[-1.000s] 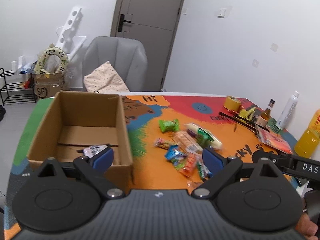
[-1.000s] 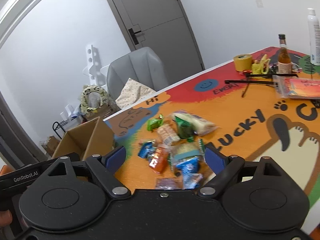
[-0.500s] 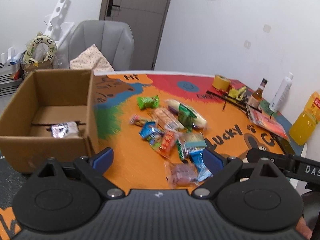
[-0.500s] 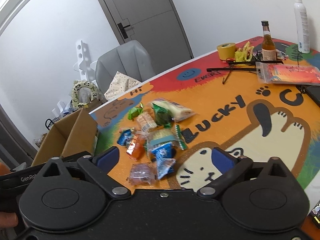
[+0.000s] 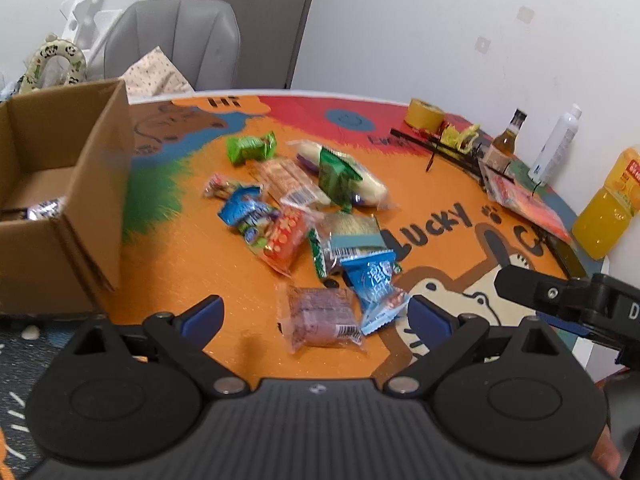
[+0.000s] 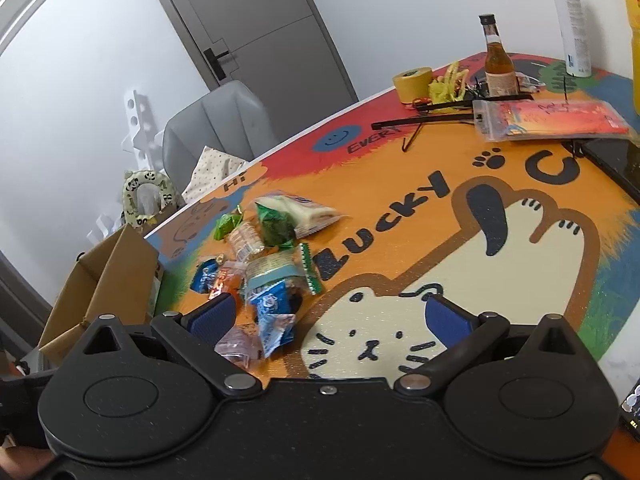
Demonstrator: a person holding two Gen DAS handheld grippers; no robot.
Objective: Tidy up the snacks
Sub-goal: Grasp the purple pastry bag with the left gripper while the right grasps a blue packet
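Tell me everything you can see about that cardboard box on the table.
The cardboard box is plain brown corrugated card, open at the top, with one flap standing up. It sits upright at the table's left end, apart from the snack pile. One silvery wrapped snack lies on its floor.

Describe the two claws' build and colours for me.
Both match: the left claw and right claw have matte black ribbed bodies, two round pivot discs with silver screws, black linkage arms and blue pads. White lettering marks the right claw's side.
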